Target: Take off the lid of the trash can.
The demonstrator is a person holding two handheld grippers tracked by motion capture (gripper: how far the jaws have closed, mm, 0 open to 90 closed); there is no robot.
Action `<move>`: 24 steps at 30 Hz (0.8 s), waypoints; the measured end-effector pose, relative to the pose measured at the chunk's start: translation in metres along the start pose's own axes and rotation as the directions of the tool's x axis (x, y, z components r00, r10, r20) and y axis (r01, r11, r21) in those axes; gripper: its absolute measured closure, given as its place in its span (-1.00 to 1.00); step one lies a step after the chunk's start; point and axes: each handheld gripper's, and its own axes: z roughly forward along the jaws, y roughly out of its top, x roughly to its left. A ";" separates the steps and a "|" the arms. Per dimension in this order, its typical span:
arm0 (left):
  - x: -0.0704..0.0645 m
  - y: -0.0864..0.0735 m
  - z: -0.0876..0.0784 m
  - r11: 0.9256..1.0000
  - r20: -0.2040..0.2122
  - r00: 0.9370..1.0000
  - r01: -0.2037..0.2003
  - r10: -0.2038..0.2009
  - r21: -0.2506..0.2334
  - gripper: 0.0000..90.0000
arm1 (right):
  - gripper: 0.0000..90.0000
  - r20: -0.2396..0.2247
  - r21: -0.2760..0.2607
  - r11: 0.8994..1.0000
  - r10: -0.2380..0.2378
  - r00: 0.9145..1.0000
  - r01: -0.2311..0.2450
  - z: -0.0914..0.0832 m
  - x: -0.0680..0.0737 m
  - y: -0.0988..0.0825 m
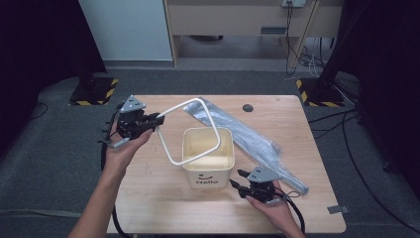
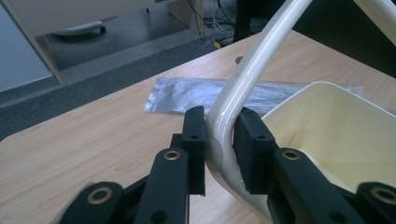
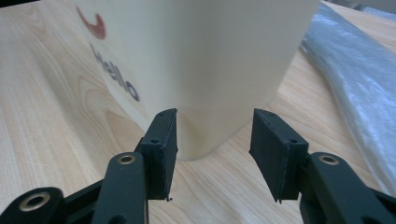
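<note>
A cream square bucket [image 1: 207, 177] with "Hello" printed on its front stands mid-table. Its long cream wire-like handle [image 1: 181, 106] is swung up and out to the left. My left gripper [image 1: 157, 119] is shut on a bend of that handle. In the left gripper view the pads clamp the handle [image 2: 254, 65] on both sides, with the bucket's rim [image 2: 327, 93] to the right. My right gripper [image 1: 237, 178] lies low at the bucket's near right corner. In the right gripper view it [image 3: 212, 140] stands open, the bucket's corner [image 3: 210, 56] just ahead of the pads and not touched.
A long silver foil bag [image 1: 247, 134] lies diagonally behind and right of the bucket, reaching towards the table's right front; it also runs along the right of the right gripper view [image 3: 355, 84]. A dark round cable hole [image 1: 247, 107] sits near the table's far edge.
</note>
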 end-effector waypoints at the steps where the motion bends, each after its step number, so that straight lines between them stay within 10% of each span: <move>1: 0.002 -0.001 -0.001 1.000 -0.006 1.000 0.003 -0.003 0.003 0.65 | 0.13 0.008 -0.004 1.000 0.009 1.000 -0.009 -0.002 -0.003 -0.001; 24: 0.033 -0.017 -0.017 0.997 -0.072 0.994 0.078 -0.079 -0.010 0.66 | 0.15 0.048 -0.004 0.999 0.038 0.998 -0.038 -0.011 -0.018 -0.004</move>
